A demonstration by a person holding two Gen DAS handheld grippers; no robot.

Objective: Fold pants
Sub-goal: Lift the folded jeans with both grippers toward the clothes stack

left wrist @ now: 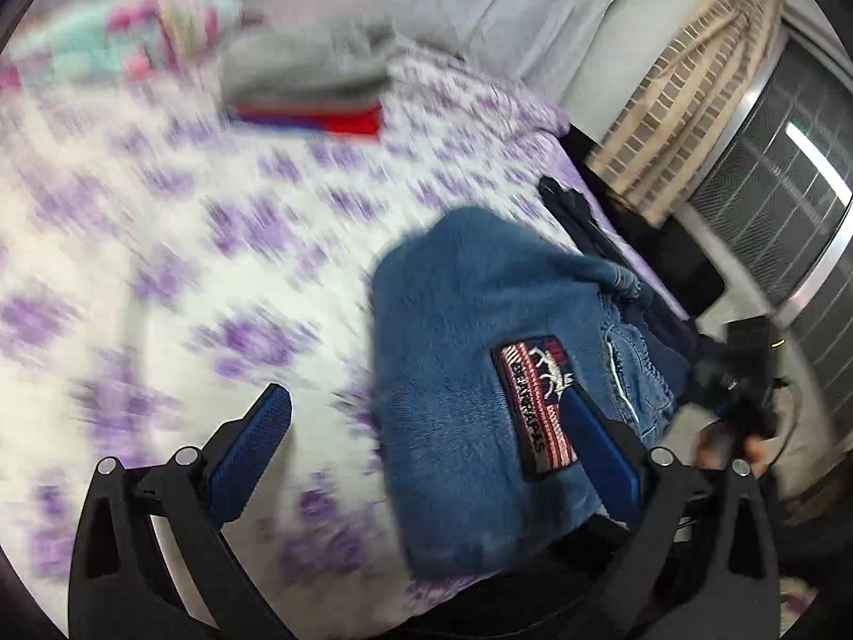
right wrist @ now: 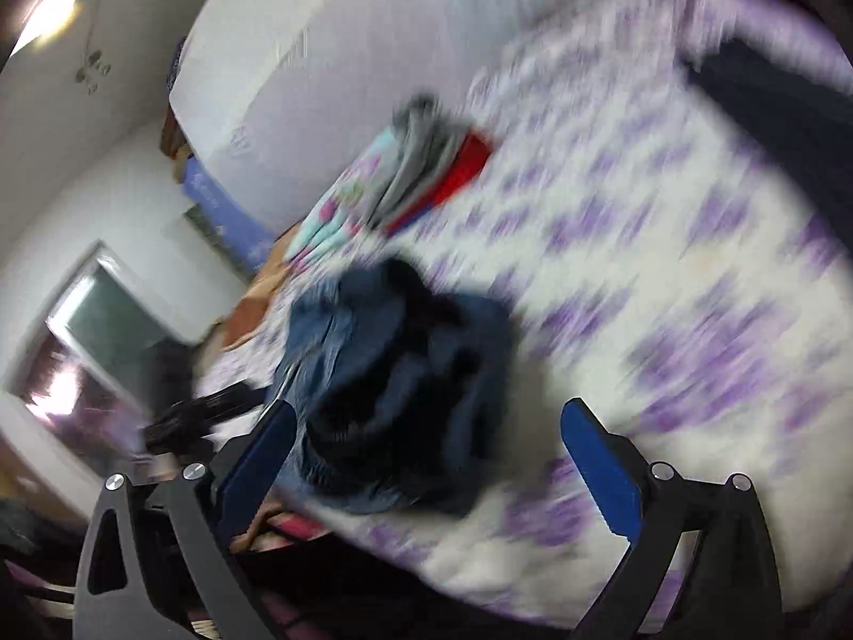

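Note:
A folded pair of blue jeans point(left wrist: 469, 373) with a red, white and black patch point(left wrist: 533, 405) lies on the purple-flowered bedspread point(left wrist: 160, 245) near its front edge. My left gripper point(left wrist: 424, 394) is open wide; its right finger point(left wrist: 602, 458) lies against the jeans and its left finger point(left wrist: 256, 442) stands clear over the bedspread. In the blurred right wrist view the jeans point(right wrist: 394, 373) are a dark rumpled bundle between the spread fingers of my right gripper point(right wrist: 429, 408), which is open. Its left finger point(right wrist: 261, 458) is at the denim's edge; its right finger point(right wrist: 602, 469) is apart from it.
A stack of folded clothes, grey over red point(left wrist: 309, 85), sits at the back of the bed beside a pink and turquoise item point(left wrist: 122, 37). A dark garment point(left wrist: 576, 213) lies at the bed's right edge. A checked curtain point(left wrist: 693, 106) and a window point(left wrist: 773, 186) stand beyond it.

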